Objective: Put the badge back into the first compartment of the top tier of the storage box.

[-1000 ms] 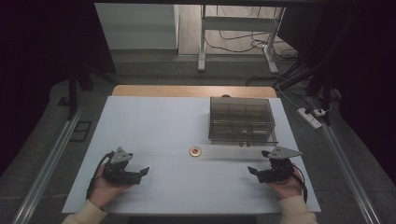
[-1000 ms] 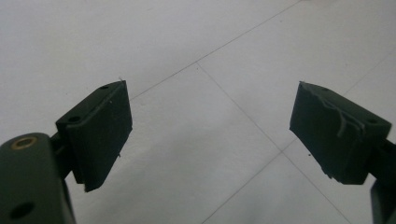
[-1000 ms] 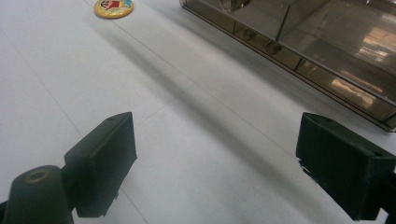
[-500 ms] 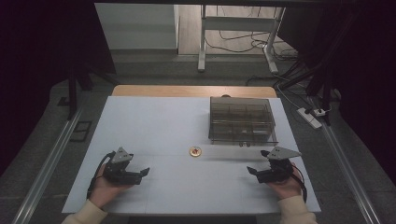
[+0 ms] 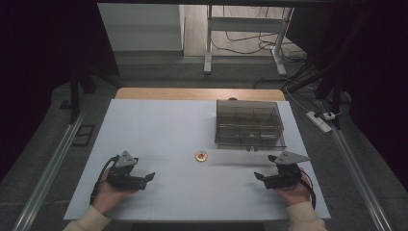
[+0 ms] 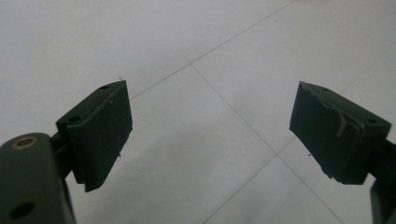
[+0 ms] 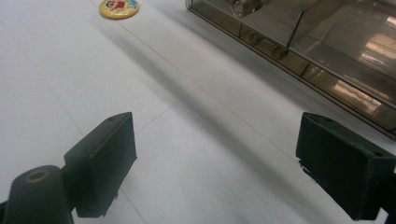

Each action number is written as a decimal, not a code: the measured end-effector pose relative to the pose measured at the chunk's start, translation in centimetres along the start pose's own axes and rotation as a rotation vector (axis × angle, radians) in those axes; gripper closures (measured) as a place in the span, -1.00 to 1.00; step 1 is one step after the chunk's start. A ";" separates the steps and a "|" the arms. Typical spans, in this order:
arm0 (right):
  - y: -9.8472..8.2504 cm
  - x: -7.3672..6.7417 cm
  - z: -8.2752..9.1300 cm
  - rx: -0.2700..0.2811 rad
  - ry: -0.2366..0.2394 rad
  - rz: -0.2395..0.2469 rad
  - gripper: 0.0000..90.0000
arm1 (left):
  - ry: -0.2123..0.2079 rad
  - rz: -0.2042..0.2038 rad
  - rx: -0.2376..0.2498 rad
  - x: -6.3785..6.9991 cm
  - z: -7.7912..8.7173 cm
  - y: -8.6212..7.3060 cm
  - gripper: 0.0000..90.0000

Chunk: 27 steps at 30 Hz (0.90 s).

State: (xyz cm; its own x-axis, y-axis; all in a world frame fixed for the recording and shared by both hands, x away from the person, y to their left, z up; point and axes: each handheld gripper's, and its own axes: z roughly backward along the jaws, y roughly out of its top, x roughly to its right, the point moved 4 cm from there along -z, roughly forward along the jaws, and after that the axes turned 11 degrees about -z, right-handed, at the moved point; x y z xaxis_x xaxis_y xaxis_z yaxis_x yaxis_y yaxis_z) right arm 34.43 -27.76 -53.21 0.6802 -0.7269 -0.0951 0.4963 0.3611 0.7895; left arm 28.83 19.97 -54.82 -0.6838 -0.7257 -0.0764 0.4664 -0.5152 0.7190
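A small round yellow badge [image 5: 201, 156] with a coloured picture lies on the white table [image 5: 173, 130], near its middle; it also lies far off in the right gripper view [image 7: 119, 8]. Behind it to the right stands a clear smoky plastic drawer box [image 5: 248, 124], whose front drawers with small knobs run along the upper right of the right gripper view [image 7: 299, 46]. My left gripper [image 5: 146, 177] rests near the front left, held by a hand, jaws wide apart over bare table [image 6: 210, 135]. My right gripper [image 5: 261, 176] sits at the front right, open, empty [image 7: 215, 158].
Beyond the table's far wooden edge [image 5: 199, 94] is a dark floor with a metal stand [image 5: 208, 38] and cables. A power strip [image 5: 319, 121] lies on the floor to the right. Metal rails [image 5: 50, 163] run along both sides of the table.
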 end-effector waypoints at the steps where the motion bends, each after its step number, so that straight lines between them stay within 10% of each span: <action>1: 0.0 0.0 0.0 0.000 0.000 0.000 -0.73 | 0.000 0.000 0.000 0.0 0.0 0.0 -0.71; 27: -0.1 -0.1 -0.3 -0.010 0.007 0.005 -0.71 | -0.044 -0.019 0.048 0.0 0.1 2.1 -0.67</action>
State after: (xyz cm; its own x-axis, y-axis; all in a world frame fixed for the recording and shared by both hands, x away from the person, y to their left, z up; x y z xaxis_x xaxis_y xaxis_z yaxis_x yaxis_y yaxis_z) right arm 34.47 -27.51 -53.45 0.6860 -0.7213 -0.0954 0.4984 0.3704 0.7839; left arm 29.76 18.97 -53.27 -0.7166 -0.6948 -0.0607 0.4264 -0.5054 0.7501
